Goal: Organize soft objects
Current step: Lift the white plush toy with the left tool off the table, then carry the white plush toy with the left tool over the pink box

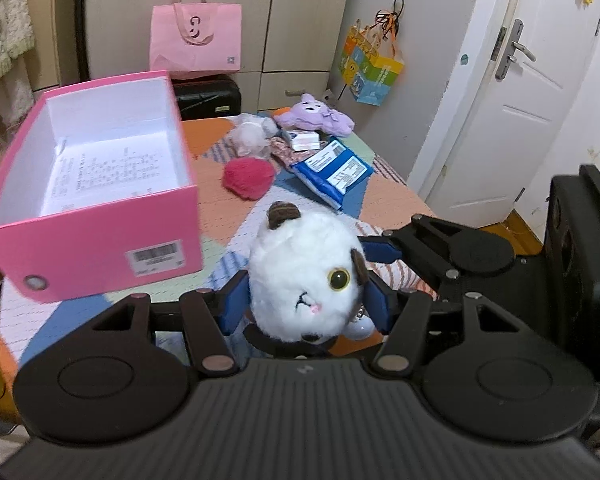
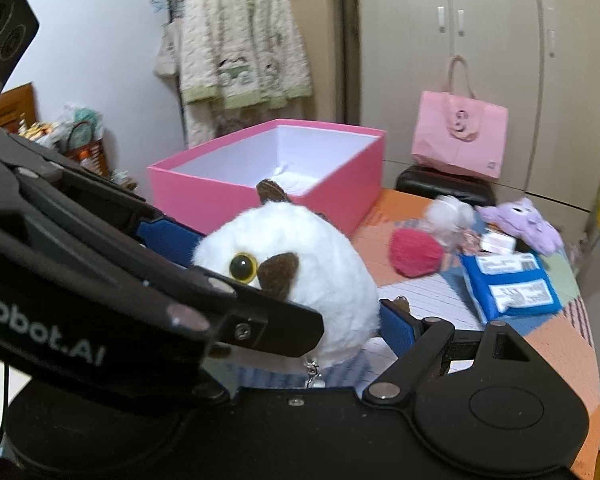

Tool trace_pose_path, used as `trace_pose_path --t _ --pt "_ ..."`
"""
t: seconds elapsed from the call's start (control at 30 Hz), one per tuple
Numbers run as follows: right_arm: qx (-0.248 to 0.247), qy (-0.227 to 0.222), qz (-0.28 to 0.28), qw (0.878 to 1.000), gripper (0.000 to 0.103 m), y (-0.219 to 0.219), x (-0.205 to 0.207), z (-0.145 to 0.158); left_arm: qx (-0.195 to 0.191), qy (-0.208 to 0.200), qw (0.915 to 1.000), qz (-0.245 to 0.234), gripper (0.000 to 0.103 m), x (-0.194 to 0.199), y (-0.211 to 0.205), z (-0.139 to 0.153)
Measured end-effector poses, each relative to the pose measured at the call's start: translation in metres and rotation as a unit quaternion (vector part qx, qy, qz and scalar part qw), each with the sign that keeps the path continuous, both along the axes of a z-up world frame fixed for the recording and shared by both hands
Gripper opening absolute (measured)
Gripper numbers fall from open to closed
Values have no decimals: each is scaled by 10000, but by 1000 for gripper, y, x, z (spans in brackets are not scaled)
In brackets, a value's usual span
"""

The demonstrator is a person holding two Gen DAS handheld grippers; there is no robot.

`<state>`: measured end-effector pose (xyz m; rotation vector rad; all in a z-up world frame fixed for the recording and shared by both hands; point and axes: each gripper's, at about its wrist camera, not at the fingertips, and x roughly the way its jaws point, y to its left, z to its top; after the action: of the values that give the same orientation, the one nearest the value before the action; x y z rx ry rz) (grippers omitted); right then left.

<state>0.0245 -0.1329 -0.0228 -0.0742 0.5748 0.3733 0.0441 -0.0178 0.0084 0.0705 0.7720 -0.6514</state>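
Above the near edge of the patchwork-covered table (image 1: 388, 196), the white plush cat (image 1: 304, 276) sits pinched between the blue pads of the left gripper (image 1: 306, 304); the right gripper (image 2: 284, 280) brackets it with jaws spread. The open pink box (image 1: 88, 184) waits at the left edge. Its squashy, rounded body could slip free, or catch the box wall. Farther back lie a red plush (image 1: 249, 178), a purple plush (image 1: 316, 116) and blue packets (image 1: 332, 172), before wardrobes and a white door.

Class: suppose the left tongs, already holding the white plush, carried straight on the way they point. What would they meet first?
Probably the red plush on the table, dead ahead of the left tongs and white plush; depth is uncertain.
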Motion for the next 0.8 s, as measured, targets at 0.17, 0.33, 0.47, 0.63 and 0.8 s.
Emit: trace_pose_path --t 0.17,0.33,0.47,0.63,0.8 --pt "-22 217 328 9992 89 24 2 14 72 167 9998 54 59 -2 27 13" --pt "77 493 653 9966 89 43 17 29 49 389 9991 170 59 7 53 27" --pt "67 514 840 9951 89 56 34 48 7 359 9990 255 59 21 68 47" --pt "-92 252 1198 9924 87 72 60 71 -328 429 9984 170 55 47 83 66" --pt "114 178 1672 9857 57 79 95 87 -681 317 9970 169 51 83 93 78"
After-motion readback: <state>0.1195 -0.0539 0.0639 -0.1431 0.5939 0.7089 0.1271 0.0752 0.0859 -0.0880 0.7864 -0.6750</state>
